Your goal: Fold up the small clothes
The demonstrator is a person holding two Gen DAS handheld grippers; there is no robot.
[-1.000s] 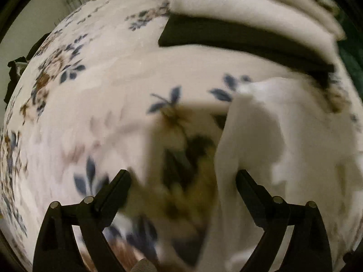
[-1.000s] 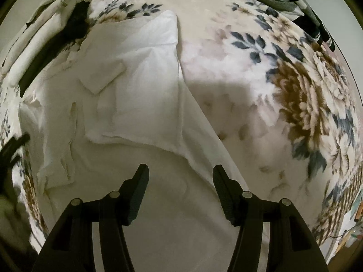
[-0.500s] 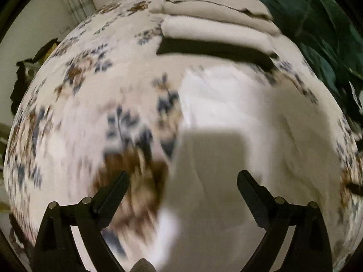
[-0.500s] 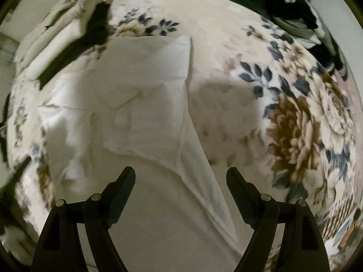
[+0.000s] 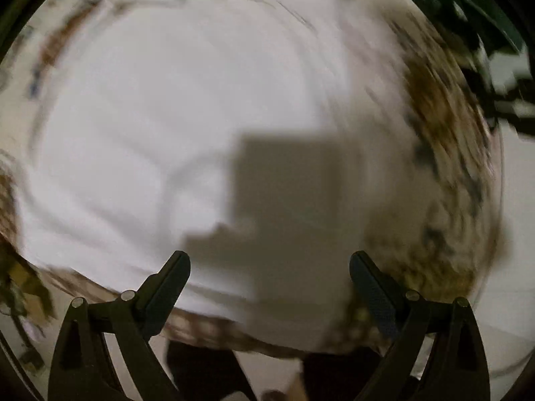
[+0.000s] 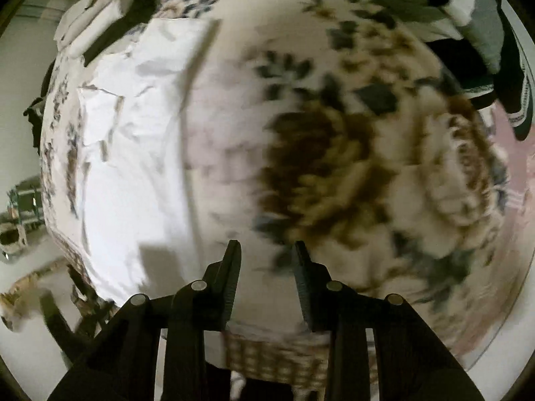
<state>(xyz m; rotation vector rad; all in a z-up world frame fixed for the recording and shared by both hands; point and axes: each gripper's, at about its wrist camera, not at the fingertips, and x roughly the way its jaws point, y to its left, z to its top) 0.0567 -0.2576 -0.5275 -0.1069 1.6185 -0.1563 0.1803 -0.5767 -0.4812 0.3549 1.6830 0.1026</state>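
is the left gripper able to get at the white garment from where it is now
Probably yes. The left gripper is open and empty, and the white garment lies spread on the floral bedspread straight ahead of it with nothing between. The view is motion-blurred, so the exact edge is hard to place.

A floral bedspread (image 6: pixel 334 167) carries a white garment (image 6: pixel 133 167) and folded clothes (image 6: pixel 97 16).

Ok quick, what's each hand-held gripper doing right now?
Left hand-held gripper: open, empty, over the white garment.
Right hand-held gripper: open, narrower gap, holding nothing.
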